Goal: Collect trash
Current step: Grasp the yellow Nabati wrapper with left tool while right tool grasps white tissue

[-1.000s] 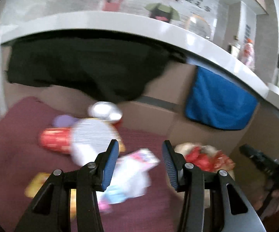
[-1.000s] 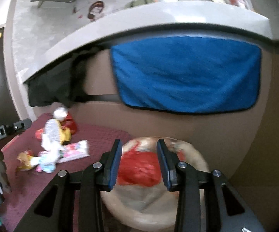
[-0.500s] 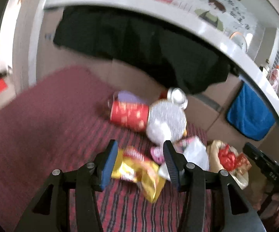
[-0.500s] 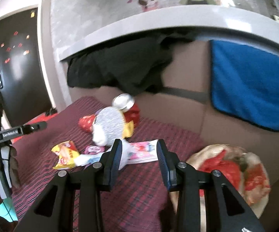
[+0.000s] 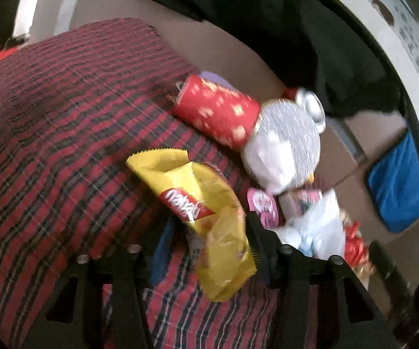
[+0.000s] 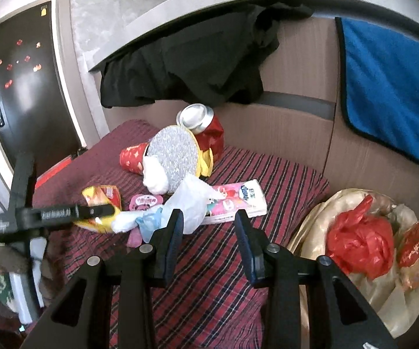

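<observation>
Left wrist view has the left gripper (image 5: 209,241) low over the red striped cloth (image 5: 64,122), its jaws spread wide with a yellow snack bag (image 5: 209,218) lying between them; whether the pads touch the bag cannot be told through the blur. Ahead of the fingers and a little to the right lies a red paper cup (image 5: 221,113) on its side, touching a round silver-foil lid (image 5: 285,145) with a white crumpled wad against it. To the right of the right finger sit a pink round wrapper (image 5: 260,203) and a white plastic bag (image 5: 319,226).

From the right wrist, the right gripper (image 6: 209,238) hovers above the same cloth (image 6: 215,285), jaws wide apart and holding nothing. Just ahead of its fingertips lie the white plastic bag (image 6: 192,203) and a pink tissue packet (image 6: 238,200); farther ahead a red drink can (image 6: 206,128) leans behind the foil lid (image 6: 174,154). To the right of the right finger stands the beige trash bag (image 6: 325,212), open at the top, containing a crumpled red plastic bag (image 6: 357,241) and a red-and-gold wrapper (image 6: 415,250). Far left, the left gripper (image 6: 93,212) reaches over the yellow snack bag (image 6: 101,197).
</observation>
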Demonstrator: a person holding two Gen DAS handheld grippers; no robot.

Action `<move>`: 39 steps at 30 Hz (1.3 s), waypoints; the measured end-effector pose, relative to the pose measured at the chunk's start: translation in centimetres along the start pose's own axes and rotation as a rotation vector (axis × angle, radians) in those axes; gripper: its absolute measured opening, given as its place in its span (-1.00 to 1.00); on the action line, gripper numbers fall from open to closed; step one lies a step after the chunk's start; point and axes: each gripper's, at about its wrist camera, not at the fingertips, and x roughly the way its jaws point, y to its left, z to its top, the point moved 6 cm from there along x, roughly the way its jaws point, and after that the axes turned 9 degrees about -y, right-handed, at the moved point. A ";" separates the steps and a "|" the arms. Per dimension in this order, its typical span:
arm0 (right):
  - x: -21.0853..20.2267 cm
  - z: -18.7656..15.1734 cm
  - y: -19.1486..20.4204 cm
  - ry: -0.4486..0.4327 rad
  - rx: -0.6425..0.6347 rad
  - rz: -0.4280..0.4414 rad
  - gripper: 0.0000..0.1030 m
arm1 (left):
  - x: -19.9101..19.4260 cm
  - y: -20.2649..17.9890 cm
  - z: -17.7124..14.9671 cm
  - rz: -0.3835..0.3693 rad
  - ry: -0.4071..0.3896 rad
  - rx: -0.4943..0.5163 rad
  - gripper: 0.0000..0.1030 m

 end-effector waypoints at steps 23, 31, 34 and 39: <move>5.3 2.7 9.8 0.028 -0.160 0.118 -0.33 | -11.8 1.5 4.8 0.003 -0.283 0.273 -0.48; 12.2 2.5 10.7 0.076 -0.255 0.007 -0.37 | -10.3 3.4 4.6 0.011 -0.248 0.269 -0.47; 14.4 1.8 10.3 0.121 -0.245 -0.005 -0.41 | -9.6 3.6 4.6 0.010 -0.238 0.270 -0.47; 14.6 1.6 10.1 0.126 -0.234 -0.001 -0.75 | -8.5 3.5 4.6 0.004 -0.216 0.268 -0.47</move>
